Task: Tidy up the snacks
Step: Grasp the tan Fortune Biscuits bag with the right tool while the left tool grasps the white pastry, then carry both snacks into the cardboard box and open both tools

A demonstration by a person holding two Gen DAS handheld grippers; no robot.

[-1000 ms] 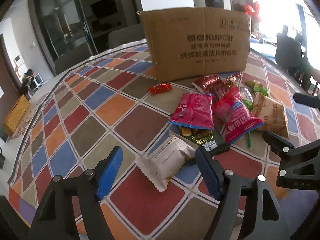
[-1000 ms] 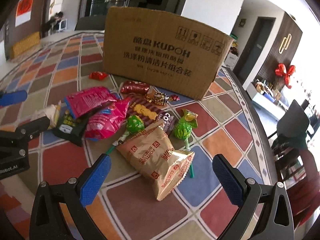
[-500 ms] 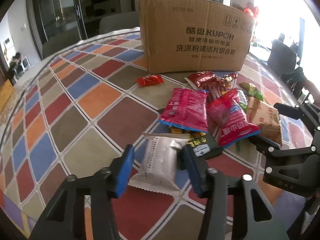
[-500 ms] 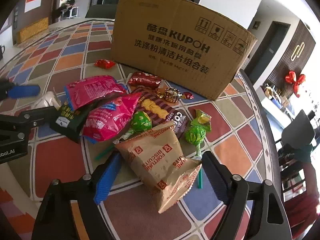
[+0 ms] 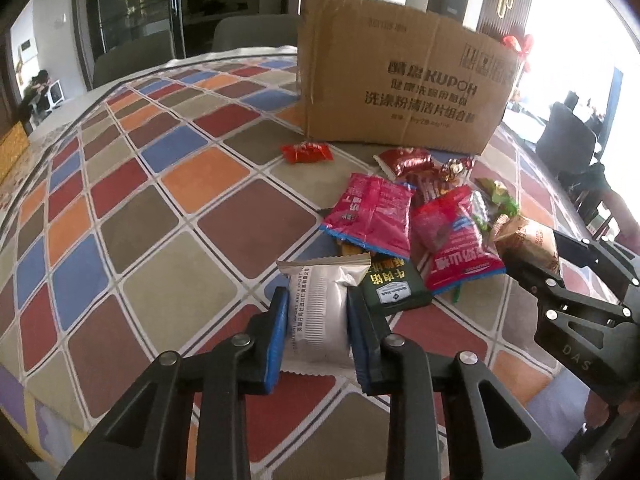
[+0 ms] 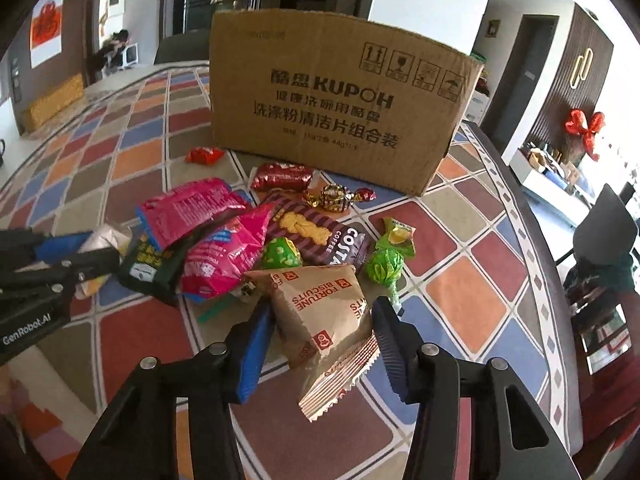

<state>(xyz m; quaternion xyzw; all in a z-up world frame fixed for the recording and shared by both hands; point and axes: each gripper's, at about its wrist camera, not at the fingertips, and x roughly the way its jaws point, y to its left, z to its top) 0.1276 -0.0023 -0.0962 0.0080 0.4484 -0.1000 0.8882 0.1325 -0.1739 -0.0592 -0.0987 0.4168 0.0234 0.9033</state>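
Honestly, left gripper point(image 5: 317, 320) is clamped on the silver packet point(image 5: 320, 312) resting on the tablecloth point(image 5: 160, 216); right gripper point(image 6: 324, 336) straddles the biscuit bag point(image 6: 324, 304) — jaws apart. Both slick pouches could squirt out mid-lift before reaching the cardboard box point(image 6: 332, 100).

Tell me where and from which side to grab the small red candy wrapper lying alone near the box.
Grip the small red candy wrapper across its short middle, coming straight down from above. It lies flat on the checkered tablecloth, apart from the pile, with its long axis running along the front of the brown cardboard box. The crimped ends look thin, so the fuller middle probably gives the better hold.
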